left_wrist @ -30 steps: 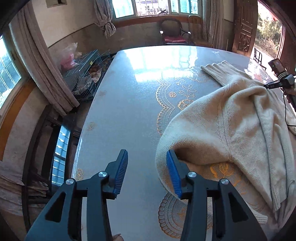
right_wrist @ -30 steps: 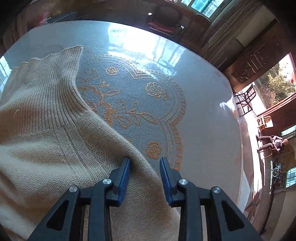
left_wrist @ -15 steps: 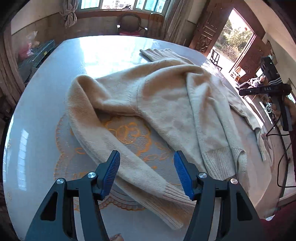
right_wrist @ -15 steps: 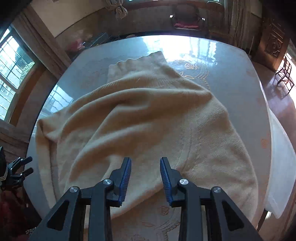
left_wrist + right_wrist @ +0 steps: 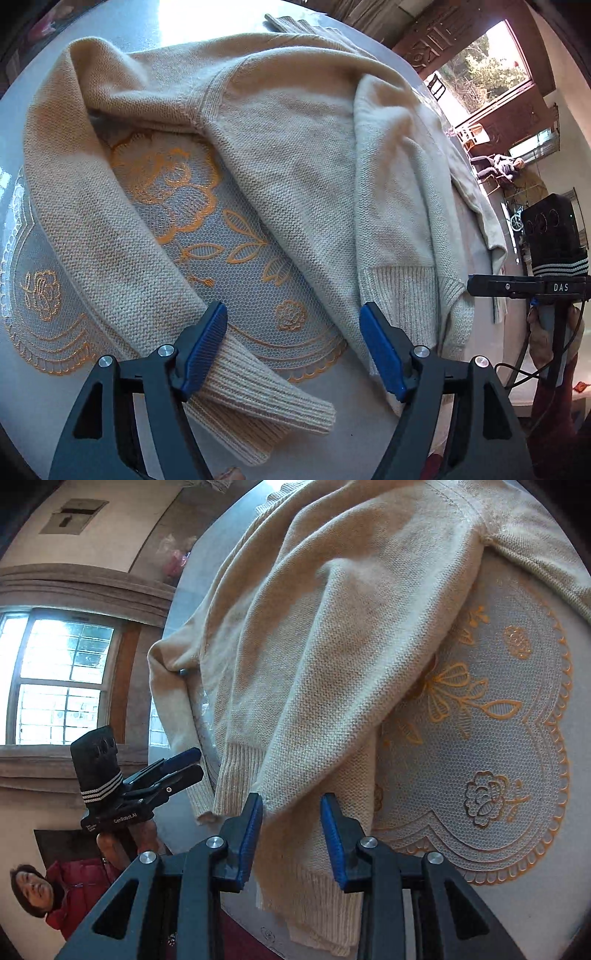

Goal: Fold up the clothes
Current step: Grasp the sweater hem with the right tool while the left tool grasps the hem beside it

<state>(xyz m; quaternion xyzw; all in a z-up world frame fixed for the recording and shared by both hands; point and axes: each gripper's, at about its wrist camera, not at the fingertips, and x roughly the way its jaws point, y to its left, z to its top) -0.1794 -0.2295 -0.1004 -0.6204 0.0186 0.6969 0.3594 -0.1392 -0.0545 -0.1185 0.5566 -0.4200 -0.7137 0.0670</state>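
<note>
A cream knit sweater (image 5: pixel 295 166) lies spread and rumpled on the table, one sleeve curving toward me. My left gripper (image 5: pixel 291 308) hovers low over that sleeve's ribbed cuff (image 5: pixel 258 387). Its jaws are opening wide, its left finger is just above the sleeve, and no pad presses on anything. In the right wrist view the sweater (image 5: pixel 314 646) runs diagonally. My right gripper (image 5: pixel 291 798) stands partly open over a fold near the ribbed hem, with knit under the gap and not pinched. Each gripper shows in the other's view: the right gripper (image 5: pixel 472 287) and the left gripper (image 5: pixel 197 763).
A lace cloth with orange flowers (image 5: pixel 177 184) covers the grey table (image 5: pixel 18 387); the same lace cloth (image 5: pixel 480 720) appears in the right wrist view. The near table edge lies just below both grippers. A person in a red jacket (image 5: pixel 70 893) stands behind the left gripper. An open doorway (image 5: pixel 487 62) is at the far right.
The left gripper swung from the bare table over the sweater and sank toward the sleeve cuff, its jaws widening. The right gripper swept across the sweater to its hem end, its gap unchanged.
</note>
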